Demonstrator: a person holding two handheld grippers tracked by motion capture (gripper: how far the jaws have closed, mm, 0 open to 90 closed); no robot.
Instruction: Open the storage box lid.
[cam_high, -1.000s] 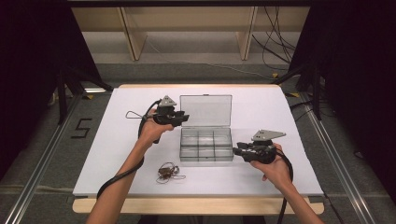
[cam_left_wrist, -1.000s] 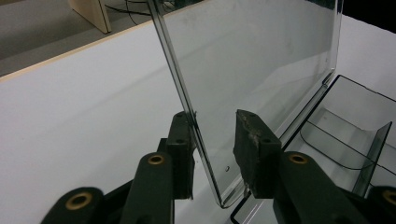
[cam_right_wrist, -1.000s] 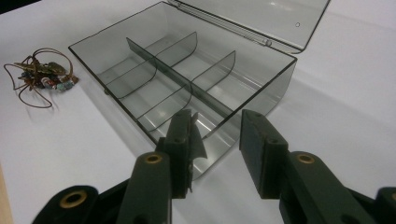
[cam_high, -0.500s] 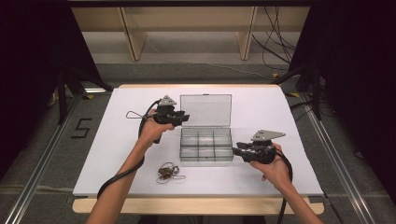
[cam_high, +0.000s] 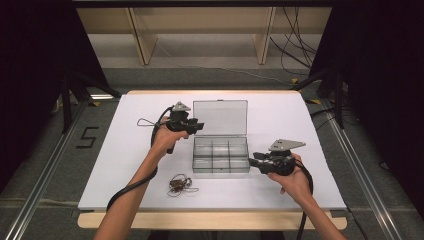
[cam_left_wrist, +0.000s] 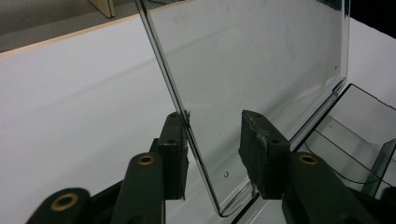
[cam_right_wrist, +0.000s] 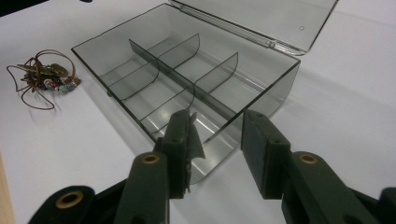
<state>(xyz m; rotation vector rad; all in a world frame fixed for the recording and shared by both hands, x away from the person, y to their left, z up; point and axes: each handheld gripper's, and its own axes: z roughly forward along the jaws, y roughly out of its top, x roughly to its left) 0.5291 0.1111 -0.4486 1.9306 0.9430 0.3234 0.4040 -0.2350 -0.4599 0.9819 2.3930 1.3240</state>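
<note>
A clear plastic compartment box (cam_high: 221, 155) sits mid-table with its lid (cam_high: 220, 118) swung up and back. My left gripper (cam_high: 197, 126) is at the lid's left edge. In the left gripper view the lid (cam_left_wrist: 261, 60) stands between the jaws of this gripper (cam_left_wrist: 215, 140), against the left pad and apart from the right one. These jaws have just been opening. My right gripper (cam_high: 252, 160) is at the box's right end. Its jaws (cam_right_wrist: 217, 135) straddle the near corner of the box (cam_right_wrist: 154, 70), and a gap shows beside the right pad.
A tangle of brown wire with small beads (cam_high: 179, 184) lies on the white table (cam_high: 125, 150) in front of the box, to its left; the same tangle (cam_right_wrist: 44, 74) appears in the right gripper view. Wooden shelf legs and cables stand beyond the far edge.
</note>
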